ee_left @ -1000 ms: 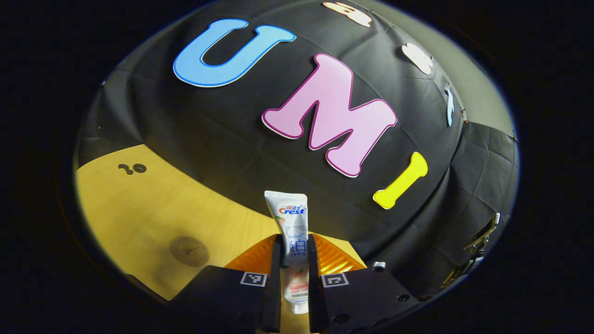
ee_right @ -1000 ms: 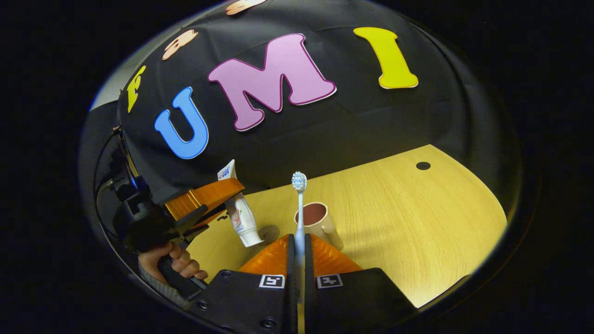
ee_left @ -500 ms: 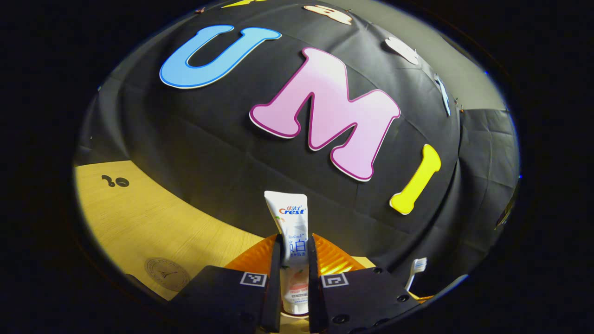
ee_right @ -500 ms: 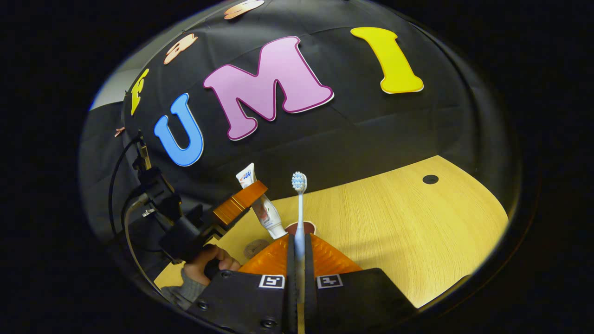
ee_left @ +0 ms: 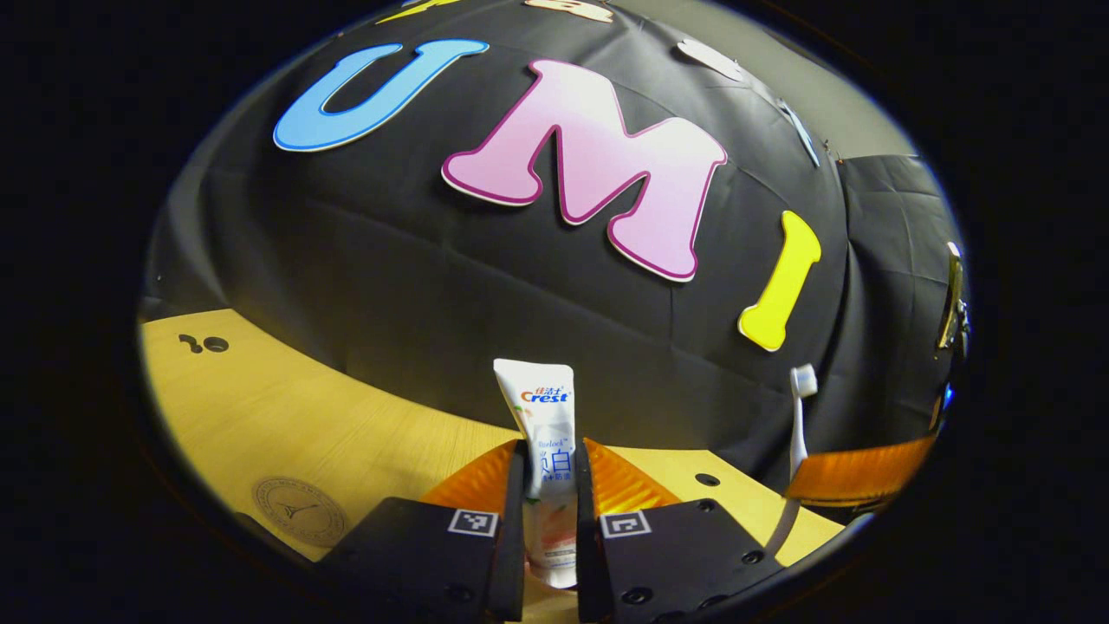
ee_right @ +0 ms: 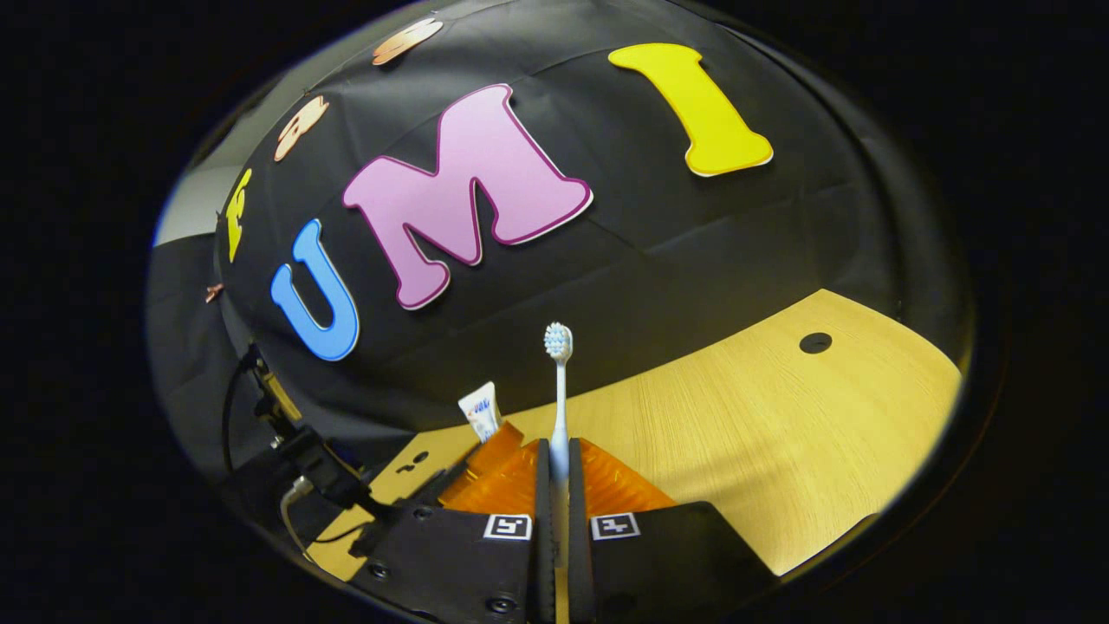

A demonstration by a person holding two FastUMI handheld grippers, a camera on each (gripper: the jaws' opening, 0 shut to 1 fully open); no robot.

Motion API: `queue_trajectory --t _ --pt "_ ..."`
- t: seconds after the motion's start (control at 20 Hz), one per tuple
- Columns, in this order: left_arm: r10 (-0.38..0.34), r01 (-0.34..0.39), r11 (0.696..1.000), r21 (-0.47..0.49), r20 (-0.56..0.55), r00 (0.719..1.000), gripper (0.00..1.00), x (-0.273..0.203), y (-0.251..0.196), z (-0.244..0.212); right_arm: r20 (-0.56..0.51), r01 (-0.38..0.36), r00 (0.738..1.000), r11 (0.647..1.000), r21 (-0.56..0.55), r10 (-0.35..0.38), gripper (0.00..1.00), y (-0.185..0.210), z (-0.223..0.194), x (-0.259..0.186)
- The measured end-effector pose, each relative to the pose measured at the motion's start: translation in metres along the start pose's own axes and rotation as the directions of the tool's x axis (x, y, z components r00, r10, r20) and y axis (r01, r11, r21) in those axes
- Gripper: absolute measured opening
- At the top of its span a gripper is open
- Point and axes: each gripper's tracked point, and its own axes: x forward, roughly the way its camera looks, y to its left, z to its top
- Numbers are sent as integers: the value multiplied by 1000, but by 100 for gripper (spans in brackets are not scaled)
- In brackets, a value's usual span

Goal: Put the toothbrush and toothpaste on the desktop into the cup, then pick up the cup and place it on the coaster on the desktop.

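A white toothpaste tube [ee_left: 546,433] stands upright between the fingers of my left gripper [ee_left: 549,464], which is shut on it. My right gripper [ee_right: 559,459] is shut on the handle of a white toothbrush [ee_right: 559,381], bristle head up. In the left gripper view the toothbrush [ee_left: 797,416] and the right gripper [ee_left: 858,472] show at the lower right, close by. In the right gripper view the tube's top [ee_right: 481,412] and the left gripper [ee_right: 485,455] sit just left of my fingers. A round brown coaster [ee_left: 299,510] lies on the wooden desktop [ee_left: 346,425] at the lower left. The cup is hidden.
Small dark holes mark the desktop at the far left [ee_left: 204,344] and near the right gripper [ee_left: 707,479]. A round hole [ee_right: 815,342] shows on the desktop at the right in the right gripper view. Cables and a dark mount [ee_right: 295,451] hang at the lower left.
Both grippers have come closer together, each still holding its item. The cup, seen a second ago, has dropped out of sight below the right gripper. The hand is no longer seen.
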Motion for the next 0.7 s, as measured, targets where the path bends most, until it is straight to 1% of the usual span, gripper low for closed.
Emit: queue_trajectory --t 0.15,0.2,0.25,0.3,0.35,0.4,0.45,0.5,0.6,0.65,0.7 --pt "-15 14 1000 -17 -27 1000 31 -2 0 -13 50 -48 998 999 1 48 10 15 14 23" --pt "-16 15 1000 -23 -32 999 36 -4 0 -16 59 -58 997 998 -5 58 10 18 15 32" --pt "-16 15 999 -29 -36 999 32 -5 0 -18 66 -62 996 998 -15 63 10 19 14 39" --pt "-17 16 999 -39 -46 999 37 -6 1 -23 68 -61 996 998 -23 62 10 18 13 45" --pt "-22 19 998 -56 -57 998 36 -8 0 -27 67 -60 996 998 -23 61 10 16 10 52" --pt "-23 20 998 -67 -51 998 36 -10 1 -27 65 -56 996 998 -22 58 10 14 8 57" --pt "-34 31 997 -76 -41 999 43 -14 -1 -25 60 -53 997 998 -25 54 10 11 4 61" --pt "-45 42 995 -88 -41 998 39 -17 -3 -24 56 -50 997 998 -32 51 10 8 1 63" --pt "-19 14 995 -100 -45 999 44 -19 5 -26 45 -55 997 998 -36 56 10 7 -6 66" --pt "-14 8 994 -108 -54 998 53 -22 8 -28 39 -60 997 998 -32 61 10 8 -8 67" --pt "-19 12 993 -121 -59 998 56 -26 8 -30 32 -65 997 997 -28 66 10 9 -12 70"
